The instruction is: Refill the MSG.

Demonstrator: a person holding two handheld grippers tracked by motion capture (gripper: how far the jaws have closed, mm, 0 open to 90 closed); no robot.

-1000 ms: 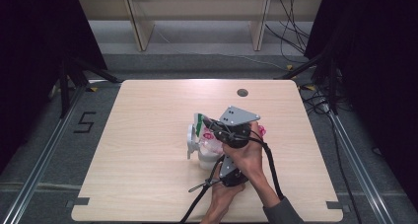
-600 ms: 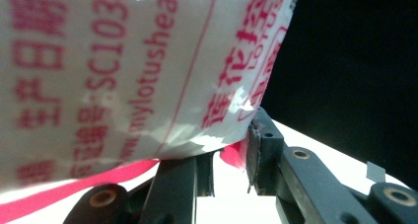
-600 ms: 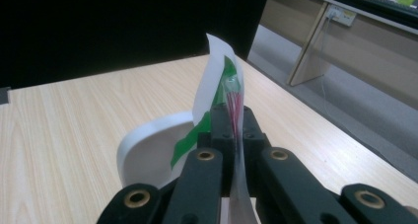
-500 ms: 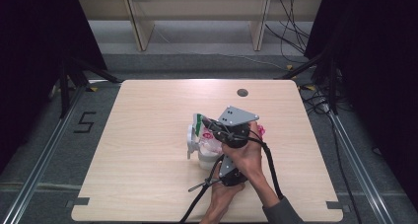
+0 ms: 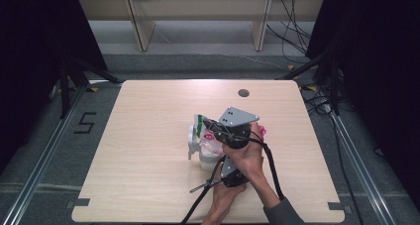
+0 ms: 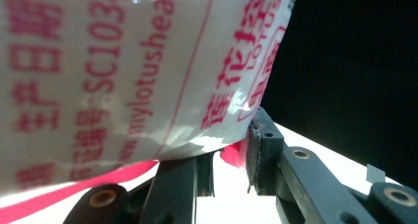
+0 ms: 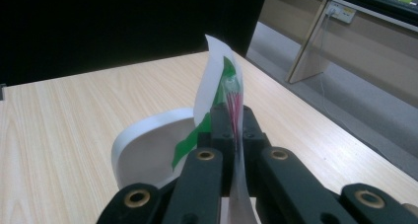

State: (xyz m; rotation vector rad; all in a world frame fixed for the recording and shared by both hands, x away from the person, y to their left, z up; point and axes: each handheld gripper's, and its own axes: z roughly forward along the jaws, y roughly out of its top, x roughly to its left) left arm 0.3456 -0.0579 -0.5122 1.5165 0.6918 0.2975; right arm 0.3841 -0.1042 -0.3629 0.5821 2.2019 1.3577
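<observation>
Right gripper point(image 7: 232, 116) pinches the top edge of the bag point(image 7: 217, 81), jaws tight. Left gripper point(image 6: 231, 155) clamps the bag's lower part. White cup point(image 7: 148, 145) sits just beyond the right jaws.

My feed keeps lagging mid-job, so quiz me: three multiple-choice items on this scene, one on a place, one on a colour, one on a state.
1. Where does the small dark round hole in the light wooden table lie?
A. near the far edge
B. at the near left corner
C. under the bag

2. What colour is the print on the clear plastic bag in the left gripper view?
A. blue
B. red
C. black

3. How do the right gripper jaws stand?
A. wide open
B. shut on nothing
C. shut on the bag's edge

Key: 1 A, in the high view the hole sits by the far edge. 2 B, the characters and letters are red. 3 C, the right gripper view shows the jaws pinching the thin sheet above the white round container.
</observation>
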